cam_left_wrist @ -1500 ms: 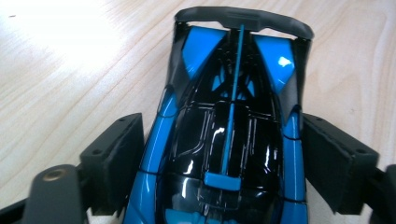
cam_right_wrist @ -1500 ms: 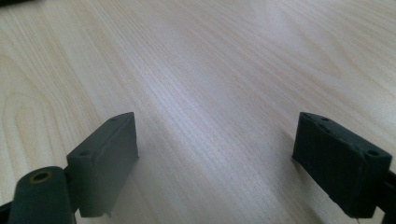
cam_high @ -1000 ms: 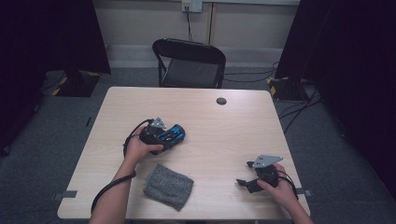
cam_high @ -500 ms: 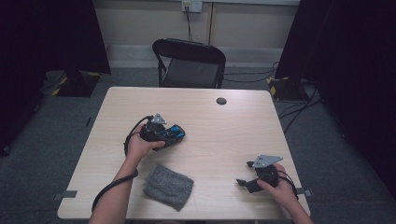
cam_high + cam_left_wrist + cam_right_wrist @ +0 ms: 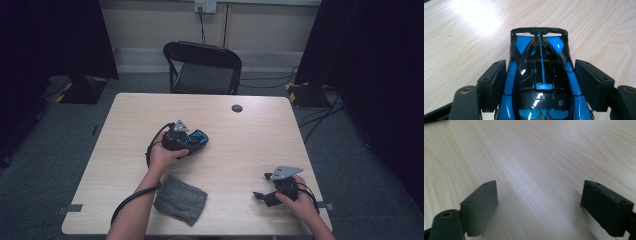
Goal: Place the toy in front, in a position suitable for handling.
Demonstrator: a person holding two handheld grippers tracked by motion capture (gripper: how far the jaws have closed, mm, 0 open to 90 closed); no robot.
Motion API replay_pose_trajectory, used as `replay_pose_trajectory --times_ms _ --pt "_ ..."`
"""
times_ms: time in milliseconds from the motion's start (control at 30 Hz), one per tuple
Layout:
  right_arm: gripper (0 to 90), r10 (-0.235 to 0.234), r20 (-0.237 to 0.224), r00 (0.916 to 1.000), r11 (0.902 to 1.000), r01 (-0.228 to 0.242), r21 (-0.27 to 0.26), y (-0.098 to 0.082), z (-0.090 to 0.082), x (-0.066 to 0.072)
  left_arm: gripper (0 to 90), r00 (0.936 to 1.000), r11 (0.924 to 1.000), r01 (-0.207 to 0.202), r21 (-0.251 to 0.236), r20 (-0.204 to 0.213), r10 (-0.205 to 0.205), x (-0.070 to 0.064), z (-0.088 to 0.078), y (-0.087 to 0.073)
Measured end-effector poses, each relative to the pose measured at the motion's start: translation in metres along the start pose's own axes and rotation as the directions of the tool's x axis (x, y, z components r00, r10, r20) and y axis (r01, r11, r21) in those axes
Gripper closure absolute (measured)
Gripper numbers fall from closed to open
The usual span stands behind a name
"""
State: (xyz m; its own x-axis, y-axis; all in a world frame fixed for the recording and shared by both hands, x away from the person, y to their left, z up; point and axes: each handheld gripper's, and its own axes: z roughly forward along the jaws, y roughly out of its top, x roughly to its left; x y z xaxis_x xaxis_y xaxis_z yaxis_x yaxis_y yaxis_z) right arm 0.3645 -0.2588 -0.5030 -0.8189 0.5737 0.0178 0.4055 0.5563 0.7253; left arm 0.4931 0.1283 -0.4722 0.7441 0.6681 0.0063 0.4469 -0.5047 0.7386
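On a pale wooden table (image 5: pixel 125 150), nearest the person lies a grey cloth (image 5: pixel 180 199), level with it to the right the right gripper (image 5: pixel 263 192) rests with jaws wide and empty, and beyond the cloth the left gripper (image 5: pixel 192 142) clamps a blue toy car (image 5: pixel 541 82).

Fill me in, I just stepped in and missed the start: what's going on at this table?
A person sits at a wooden table with a gripper in each hand. The left gripper is closed around a blue and black toy car, its pads against the car's sides, above the middle of the table. The right gripper rests near the table's front right corner, jaws open with nothing between them. A grey cloth lies near the front edge, untouched.
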Motion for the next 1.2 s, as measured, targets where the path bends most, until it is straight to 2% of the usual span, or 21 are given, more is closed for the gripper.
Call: replay_pose_trajectory --times_ms 133,200,333,467,867,967,1200 --pt "13.3 0.000 0.000 1.0000 1.0000 0.000 0.000 0.000 0.000 0.000 27.4 0.9995 0.9999 0.015 0.002 -0.028 -0.014 -0.007 0.008 -0.001" --pt "13.3 0.000 0.000 1.0000 1.0000 0.000 0.000 0.000 0.000 0.000 27.4 0.9995 0.9997 0.022 0.011 -0.023 -0.021 -0.010 0.011 -0.001" --pt "13.3 -0.001 -0.001 1.0000 1.0000 0.001 0.000 0.000 0.000 0.000 27.4 0.9981 0.9996 0.014 0.026 -0.060 -0.013 -0.015 0.016 -0.002" --pt "13.3 -0.001 -0.001 1.0000 1.0000 0.001 0.000 0.000 0.000 0.000 27.4 0.9984 0.9984 0.018 0.054 -0.054 -0.015 -0.015 0.019 -0.006" --pt "13.3 -0.001 -0.001 1.0000 1.0000 0.001 0.000 0.000 0.000 0.000 27.4 0.9990 0.9975 0.028 0.065 -0.036 -0.026 -0.011 0.021 -0.010" --pt "13.2 -0.003 0.000 1.0000 1.0000 0.003 0.001 0.000 0.000 0.000 27.3 0.9987 0.9973 0.044 0.060 -0.027 -0.043 -0.010 0.021 -0.011" --pt "13.2 -0.004 0.000 1.0000 1.0000 0.004 0.001 0.000 0.000 0.000 26.6 0.9986 0.9965 0.044 0.071 -0.031 -0.042 -0.011 0.021 -0.011"
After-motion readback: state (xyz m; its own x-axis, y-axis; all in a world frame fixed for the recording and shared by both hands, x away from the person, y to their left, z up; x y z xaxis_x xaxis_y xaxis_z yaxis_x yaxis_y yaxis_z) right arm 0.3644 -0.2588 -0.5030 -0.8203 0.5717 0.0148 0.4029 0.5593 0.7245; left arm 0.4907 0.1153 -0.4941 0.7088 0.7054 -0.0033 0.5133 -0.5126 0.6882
